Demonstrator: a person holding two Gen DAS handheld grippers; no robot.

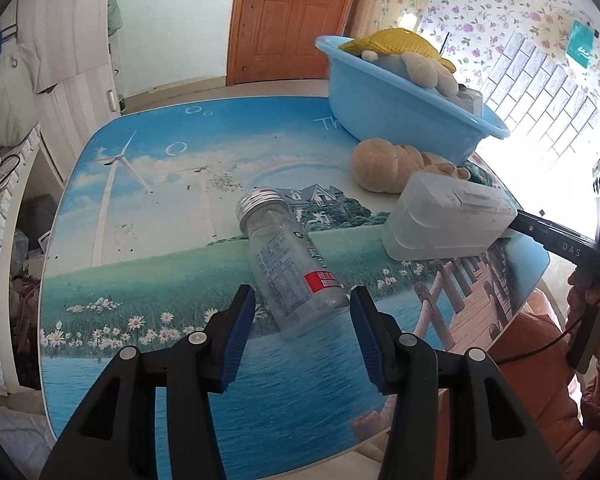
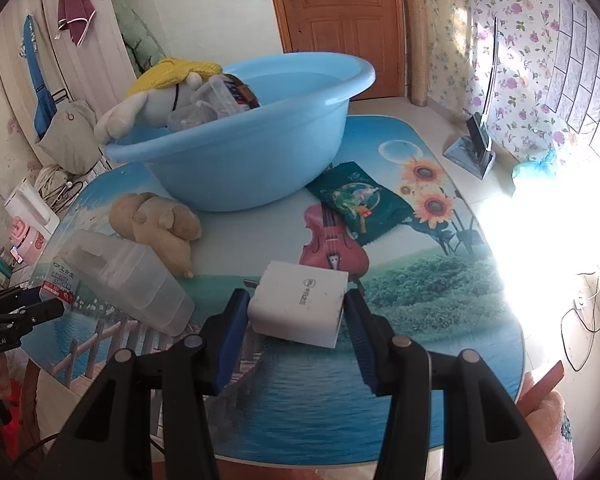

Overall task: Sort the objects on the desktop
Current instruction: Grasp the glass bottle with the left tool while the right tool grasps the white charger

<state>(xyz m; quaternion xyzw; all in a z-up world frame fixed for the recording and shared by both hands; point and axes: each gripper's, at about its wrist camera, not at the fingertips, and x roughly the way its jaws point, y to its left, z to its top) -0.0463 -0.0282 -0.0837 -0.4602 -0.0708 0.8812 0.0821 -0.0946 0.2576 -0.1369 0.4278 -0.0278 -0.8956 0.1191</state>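
Observation:
A clear glass bottle with a silver screw cap and a red-and-white label lies on its side on the printed table. Its base end sits between the blue pads of my left gripper, which is open, with a narrow gap showing at the left pad. In the right wrist view a white charger block with a grey logo is held between the pads of my right gripper, which is shut on it. Both pads press on its sides, low over the table. The blue basin stands behind it.
The basin holds a plush toy with a yellow hat and clear containers. A tan plush toy, a translucent plastic box and a green packet lie near it. A hand is at the table's right edge.

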